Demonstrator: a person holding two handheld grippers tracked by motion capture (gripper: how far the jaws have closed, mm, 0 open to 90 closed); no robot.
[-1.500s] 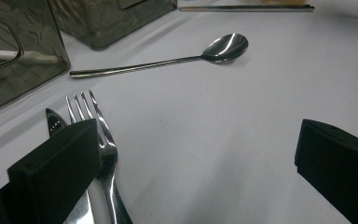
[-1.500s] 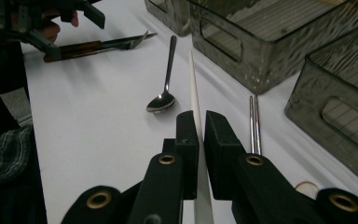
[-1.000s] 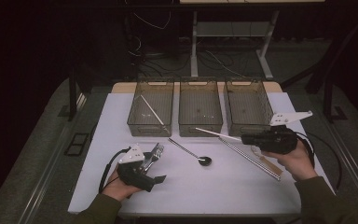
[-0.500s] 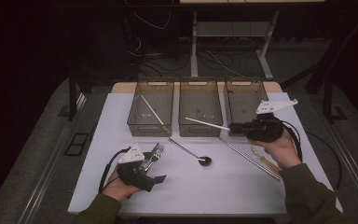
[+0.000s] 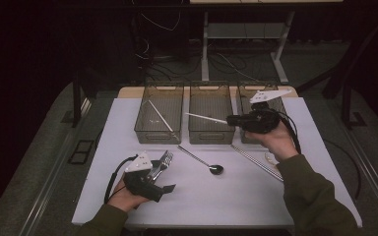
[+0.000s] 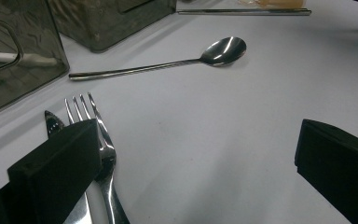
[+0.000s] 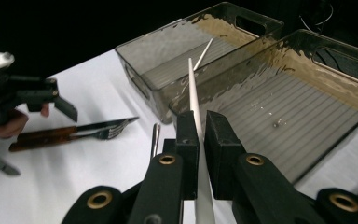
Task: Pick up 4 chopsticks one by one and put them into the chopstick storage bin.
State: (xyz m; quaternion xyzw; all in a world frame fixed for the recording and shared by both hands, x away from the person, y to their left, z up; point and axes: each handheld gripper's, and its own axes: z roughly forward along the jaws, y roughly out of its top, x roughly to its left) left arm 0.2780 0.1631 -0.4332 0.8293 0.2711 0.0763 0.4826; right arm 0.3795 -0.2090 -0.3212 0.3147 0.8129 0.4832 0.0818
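Dark room, white table [image 5: 236, 196], three bins along its far edge. Right tongs [image 7: 201, 128] clenched on a white chopstick [image 5: 205, 118] above the middle bin [image 5: 211, 135]; one chopstick already lies in the left bin [image 5: 150, 132]. Left tongs [image 6: 186, 158] released over the fork [image 6: 100, 144]. Spoon [image 5: 201, 161] and fork unsorted.

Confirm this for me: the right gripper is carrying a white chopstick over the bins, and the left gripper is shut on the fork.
Not quite. The left gripper is open: in the left gripper view its jaws stand wide apart, one beside the fork. The right gripper does carry the white chopstick over the bins.
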